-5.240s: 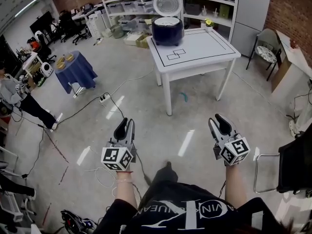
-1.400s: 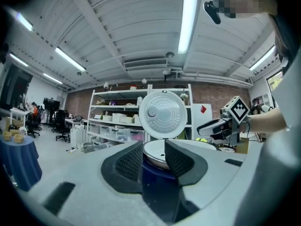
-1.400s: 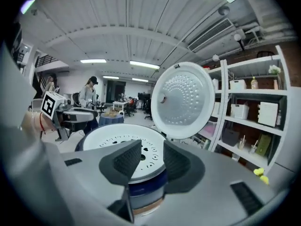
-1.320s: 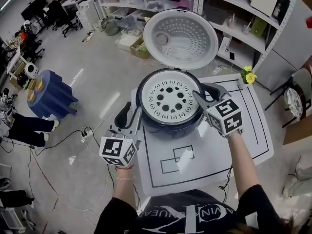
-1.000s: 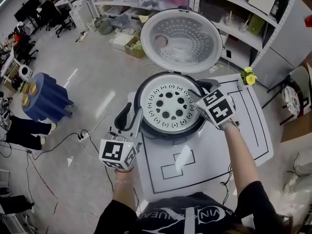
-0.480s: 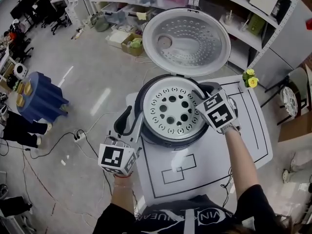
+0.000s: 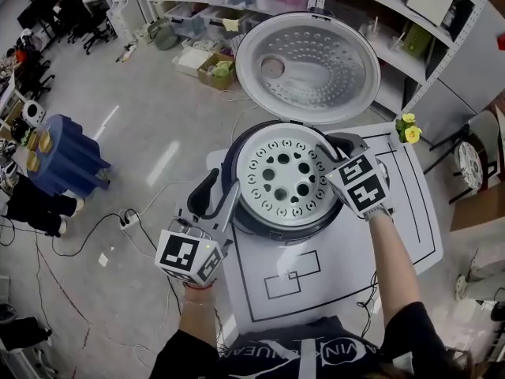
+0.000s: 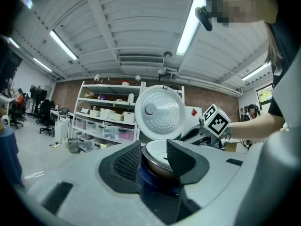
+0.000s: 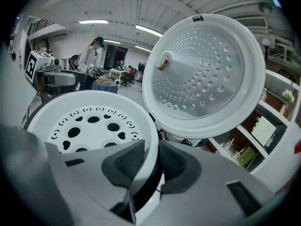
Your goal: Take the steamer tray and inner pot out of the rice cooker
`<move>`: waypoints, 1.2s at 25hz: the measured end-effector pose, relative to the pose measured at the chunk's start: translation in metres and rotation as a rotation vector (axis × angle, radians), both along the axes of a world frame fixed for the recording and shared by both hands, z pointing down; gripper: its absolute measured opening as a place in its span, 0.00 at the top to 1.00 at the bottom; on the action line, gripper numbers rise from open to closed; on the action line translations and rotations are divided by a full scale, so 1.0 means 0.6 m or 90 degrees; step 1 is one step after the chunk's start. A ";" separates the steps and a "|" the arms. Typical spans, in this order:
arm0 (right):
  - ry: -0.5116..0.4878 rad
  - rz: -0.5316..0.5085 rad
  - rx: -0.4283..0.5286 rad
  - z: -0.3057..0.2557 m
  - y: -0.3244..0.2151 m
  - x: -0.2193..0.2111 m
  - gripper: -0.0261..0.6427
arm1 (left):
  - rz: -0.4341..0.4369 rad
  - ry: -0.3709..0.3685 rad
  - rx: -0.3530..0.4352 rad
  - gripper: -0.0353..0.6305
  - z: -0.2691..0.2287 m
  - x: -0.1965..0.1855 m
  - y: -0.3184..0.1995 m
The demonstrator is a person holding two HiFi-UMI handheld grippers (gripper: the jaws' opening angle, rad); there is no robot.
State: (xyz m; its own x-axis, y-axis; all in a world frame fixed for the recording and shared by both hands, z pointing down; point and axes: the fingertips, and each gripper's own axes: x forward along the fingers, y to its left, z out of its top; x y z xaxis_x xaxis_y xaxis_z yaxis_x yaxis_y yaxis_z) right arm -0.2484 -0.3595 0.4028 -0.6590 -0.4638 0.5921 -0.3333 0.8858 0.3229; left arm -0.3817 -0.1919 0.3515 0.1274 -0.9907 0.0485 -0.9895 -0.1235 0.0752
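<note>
Between the right gripper's [image 9: 150,152] jaws: the raised white rim of the steamer tray [image 9: 89,124], seated flat atop the inner pot [image 8: 156,164] inside the rice cooker [image 7: 256,226]. Inner jaw over the tray's perforated face, pad close against the rim; outer jaw outside it, with a dark gap showing ahead of its pad. Just been closing, not yet clamped.

Beyond the jaw tips, upright and swung fully back, the cooker's lid [image 7: 308,68].

Between the left gripper's [image 8: 154,147] jaws: the opposite edge of the cooker, dark blue body below, metal pot rim and white tray above, untouched by either pad. Spread apart, just been opening further.

Under both grippers, beneath the cooker, a white table [image 7: 379,239] marked with black lines.
</note>
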 end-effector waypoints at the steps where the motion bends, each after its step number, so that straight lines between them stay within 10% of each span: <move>1: 0.001 -0.003 0.007 -0.001 0.000 0.000 0.82 | 0.003 0.001 0.001 0.73 0.000 0.001 0.000; 30: -0.284 -0.001 0.216 -0.152 0.068 0.041 0.87 | 0.104 0.003 -0.078 0.69 0.008 0.049 -0.025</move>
